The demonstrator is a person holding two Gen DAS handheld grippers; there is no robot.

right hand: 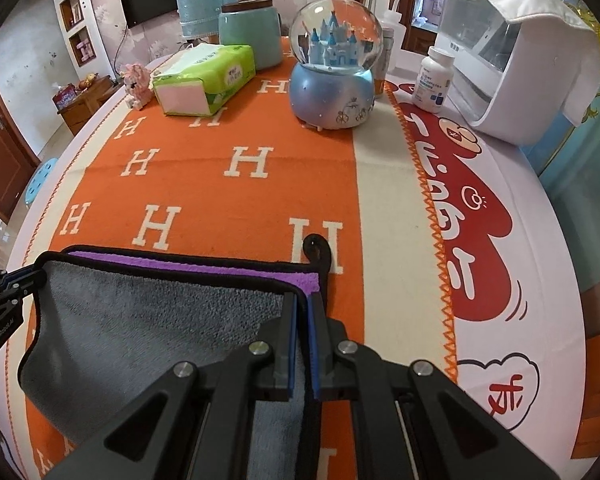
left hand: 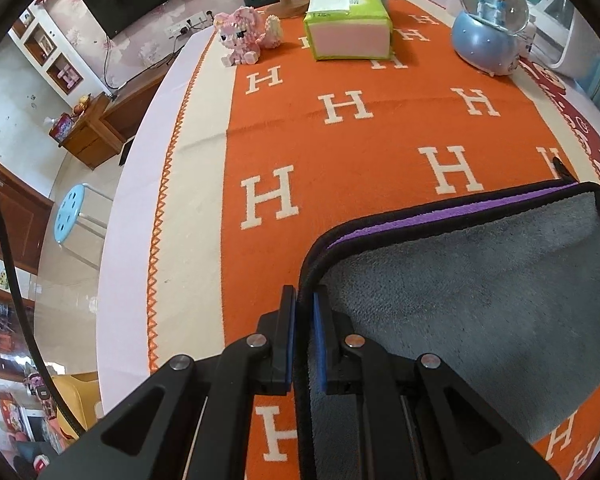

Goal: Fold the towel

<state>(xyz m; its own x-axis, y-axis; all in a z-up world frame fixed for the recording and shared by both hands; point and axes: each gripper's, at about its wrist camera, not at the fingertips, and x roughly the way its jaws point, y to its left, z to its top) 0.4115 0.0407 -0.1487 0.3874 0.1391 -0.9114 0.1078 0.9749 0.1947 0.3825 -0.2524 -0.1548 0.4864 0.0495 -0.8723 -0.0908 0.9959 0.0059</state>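
The towel is grey on one side, purple on the other, with a black hem. It lies folded over on the orange cloth, a purple strip showing along its far edge. My left gripper is shut on the towel's left hem. My right gripper is shut on the towel at its right corner. The left gripper also shows at the left edge of the right wrist view. A black hanging loop sticks out at the towel's far right corner.
An orange cloth with white H letters covers the table. At the back stand a green tissue pack, a pink brick figure, a blue snow globe, a teal jar, a pill bottle and a white appliance.
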